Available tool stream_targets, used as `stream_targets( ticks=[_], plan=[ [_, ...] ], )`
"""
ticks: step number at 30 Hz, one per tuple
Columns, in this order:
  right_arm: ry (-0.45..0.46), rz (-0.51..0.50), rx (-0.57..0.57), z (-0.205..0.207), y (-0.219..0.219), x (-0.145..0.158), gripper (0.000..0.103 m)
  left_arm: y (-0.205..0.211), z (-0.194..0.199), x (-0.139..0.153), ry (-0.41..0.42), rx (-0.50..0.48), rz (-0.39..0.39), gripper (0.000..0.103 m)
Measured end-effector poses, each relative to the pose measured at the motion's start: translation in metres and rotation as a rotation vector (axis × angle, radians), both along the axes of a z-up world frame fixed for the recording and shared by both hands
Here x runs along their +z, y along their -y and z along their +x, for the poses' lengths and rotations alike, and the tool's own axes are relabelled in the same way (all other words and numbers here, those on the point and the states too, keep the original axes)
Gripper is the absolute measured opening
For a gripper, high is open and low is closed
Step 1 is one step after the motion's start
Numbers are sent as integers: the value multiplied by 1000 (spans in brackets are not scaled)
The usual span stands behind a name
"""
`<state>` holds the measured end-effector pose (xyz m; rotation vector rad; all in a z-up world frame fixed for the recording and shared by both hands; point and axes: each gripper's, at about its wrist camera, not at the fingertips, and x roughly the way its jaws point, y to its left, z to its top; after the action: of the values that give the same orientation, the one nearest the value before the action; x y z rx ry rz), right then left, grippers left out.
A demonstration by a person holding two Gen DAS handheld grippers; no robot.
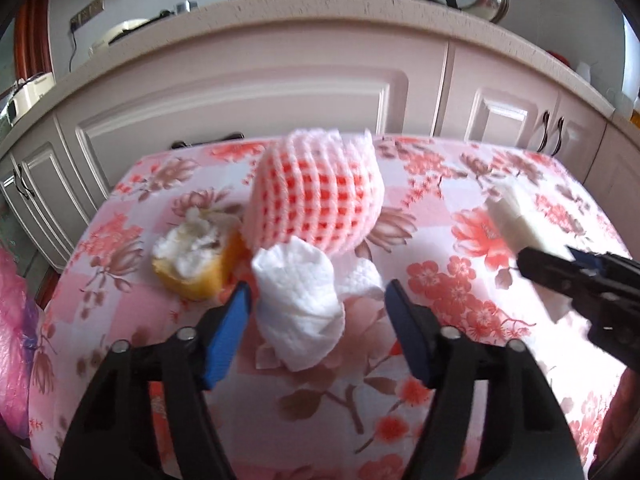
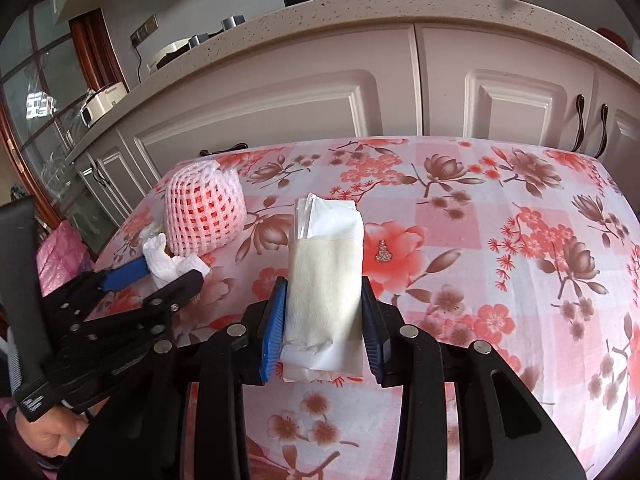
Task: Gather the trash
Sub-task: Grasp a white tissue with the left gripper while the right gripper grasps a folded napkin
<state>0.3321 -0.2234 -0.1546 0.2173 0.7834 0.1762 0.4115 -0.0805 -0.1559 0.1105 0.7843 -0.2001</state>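
Observation:
A crumpled white tissue (image 1: pixel 298 312) lies on the floral tablecloth (image 1: pixel 472 344), between the blue pads of my left gripper (image 1: pixel 319 288). The left pad is at its edge and the right pad stands clear of it, so this gripper is open. Seen from the right wrist view, the left gripper (image 2: pixel 170 274) straddles that tissue (image 2: pixel 164 260). My right gripper (image 2: pixel 324 283) is shut on a white tissue packet (image 2: pixel 326 276), with both pads pressed against its sides. The left wrist view shows the packet (image 1: pixel 520 220) held just above the cloth at the right.
A pink foam fruit net (image 1: pixel 316 196) stands just behind the tissue, and a piece of orange peel (image 1: pixel 192 256) lies to its left. A pink plastic bag (image 1: pixel 12 340) hangs off the table's left edge. White cabinets (image 1: pixel 248 96) run behind the table.

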Motion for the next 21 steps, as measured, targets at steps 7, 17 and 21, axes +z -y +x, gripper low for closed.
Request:
stream_targets(
  ticks=[7, 17, 21],
  plan=[
    [4, 12, 2, -6, 3, -1, 35, 3, -6, 1, 11, -27, 17, 26],
    [78, -15, 39, -39, -15, 24, 34, -14, -67, 42, 151, -36, -43, 26],
    [126, -23, 70, -63, -27, 41, 34, -22, -104, 63, 226, -37, -58, 26]
  ],
)
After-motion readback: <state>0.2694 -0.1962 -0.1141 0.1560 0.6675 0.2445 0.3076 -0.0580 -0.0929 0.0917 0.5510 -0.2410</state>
